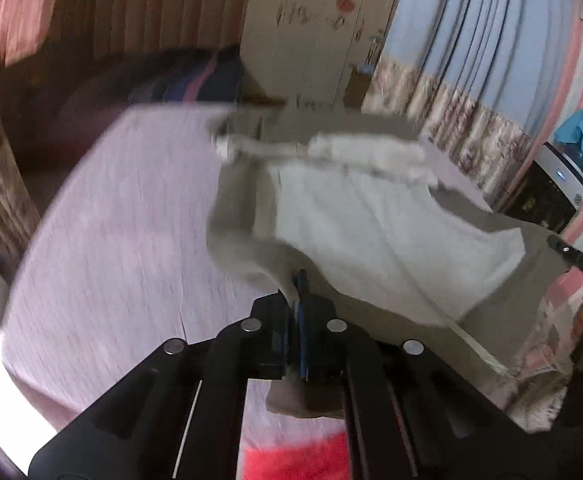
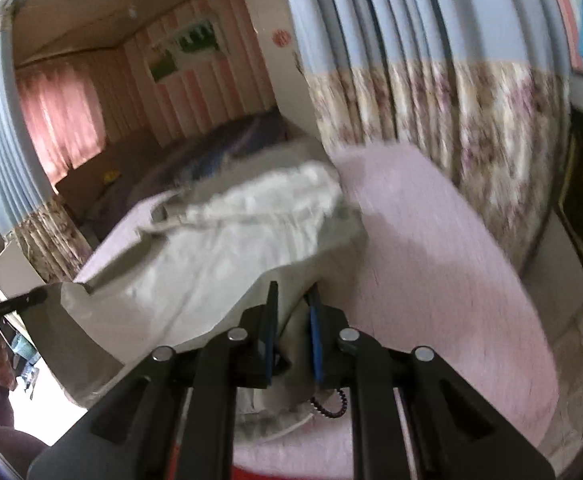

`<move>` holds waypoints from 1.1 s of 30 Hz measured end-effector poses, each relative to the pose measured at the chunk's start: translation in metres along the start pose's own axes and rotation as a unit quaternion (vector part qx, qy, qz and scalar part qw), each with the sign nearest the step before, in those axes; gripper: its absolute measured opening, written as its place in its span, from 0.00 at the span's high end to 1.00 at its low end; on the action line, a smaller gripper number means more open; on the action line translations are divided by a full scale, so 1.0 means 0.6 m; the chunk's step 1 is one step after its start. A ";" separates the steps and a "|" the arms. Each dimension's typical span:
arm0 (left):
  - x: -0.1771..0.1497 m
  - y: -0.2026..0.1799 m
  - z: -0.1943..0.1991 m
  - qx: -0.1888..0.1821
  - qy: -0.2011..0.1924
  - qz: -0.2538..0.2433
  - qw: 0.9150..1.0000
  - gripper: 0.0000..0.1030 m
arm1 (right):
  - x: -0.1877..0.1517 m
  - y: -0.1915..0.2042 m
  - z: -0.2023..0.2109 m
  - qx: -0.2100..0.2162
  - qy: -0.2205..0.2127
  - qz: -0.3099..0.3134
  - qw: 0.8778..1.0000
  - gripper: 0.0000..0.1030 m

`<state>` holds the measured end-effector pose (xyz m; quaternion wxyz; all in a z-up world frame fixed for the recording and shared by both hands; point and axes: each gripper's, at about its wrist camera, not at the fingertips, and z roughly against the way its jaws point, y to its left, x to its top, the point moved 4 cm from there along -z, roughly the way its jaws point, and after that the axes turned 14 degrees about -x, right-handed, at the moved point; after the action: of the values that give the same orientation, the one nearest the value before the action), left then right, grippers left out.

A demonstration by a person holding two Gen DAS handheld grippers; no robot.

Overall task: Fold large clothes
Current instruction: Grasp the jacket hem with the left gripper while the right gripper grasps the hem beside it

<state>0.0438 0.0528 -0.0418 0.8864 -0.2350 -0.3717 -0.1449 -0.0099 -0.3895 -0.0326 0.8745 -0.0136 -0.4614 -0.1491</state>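
Note:
A large grey coat point(image 1: 371, 232) with pale fleece lining and a white fur-trimmed hood hangs lifted over the lilac bed sheet point(image 1: 123, 232). My left gripper point(image 1: 297, 284) is shut on a grey edge of it, with cloth pinched between the blue pads. At the right rim of this view, my right gripper point(image 1: 575, 258) holds the coat's other side. In the right wrist view the coat point(image 2: 219, 248) sags to the left, and my right gripper point(image 2: 293, 296) is shut on a thick fold of grey cloth. My left gripper point(image 2: 31, 298) shows at the far left, at the coat's corner.
The bed point(image 2: 431, 248) takes up most of the ground below. Dark striped bedding point(image 1: 195, 76) lies at its far end. Blue and floral curtains point(image 2: 451, 100) hang close on the right, beside a black cabinet point(image 1: 547, 196). A white wardrobe point(image 1: 311, 40) stands behind.

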 end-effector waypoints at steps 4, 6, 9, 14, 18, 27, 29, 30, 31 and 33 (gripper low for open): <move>0.093 -0.007 -0.023 0.055 -0.037 -0.045 0.997 0.98 | 0.091 0.035 -0.015 -0.011 -0.050 0.029 0.998 0.87; 0.129 -0.005 -0.037 0.062 -0.046 -0.057 0.995 0.98 | 0.133 0.054 -0.033 -0.023 -0.065 0.045 0.997 0.87; 0.189 0.010 -0.066 0.076 -0.051 -0.068 0.993 0.98 | 0.185 0.072 -0.058 -0.031 -0.075 0.056 0.995 0.87; 0.296 0.058 -0.138 0.131 -0.050 -0.081 0.987 0.97 | 0.294 0.088 -0.145 -0.062 -0.074 0.065 0.993 0.87; 0.367 0.106 -0.213 0.147 -0.033 -0.086 0.985 0.96 | 0.375 0.110 -0.245 -0.076 -0.050 0.083 0.992 0.87; 0.420 0.212 -0.456 0.209 0.059 -0.105 0.971 0.93 | 0.403 0.146 -0.569 -0.117 0.105 0.115 0.981 0.85; 0.414 0.239 -0.506 0.209 0.094 -0.101 0.968 0.93 | 0.381 0.150 -0.624 -0.130 0.133 0.127 0.974 0.78; 0.414 0.249 -0.522 0.204 0.106 -0.096 0.969 0.93 | 0.377 0.150 -0.644 -0.128 0.141 0.125 0.974 0.74; 0.416 0.262 -0.537 0.193 0.118 -0.084 0.971 0.92 | 0.379 0.150 -0.651 -0.124 0.141 0.121 0.975 0.63; 0.422 0.268 -0.534 0.172 0.118 -0.064 0.976 0.91 | 0.395 0.143 -0.648 -0.100 0.144 0.090 0.980 0.43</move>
<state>0.4754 0.0004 -0.1041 0.9402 -0.0359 -0.2976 -0.1620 0.4515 -0.4292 -0.0539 0.9359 -0.1207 -0.3104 -0.1150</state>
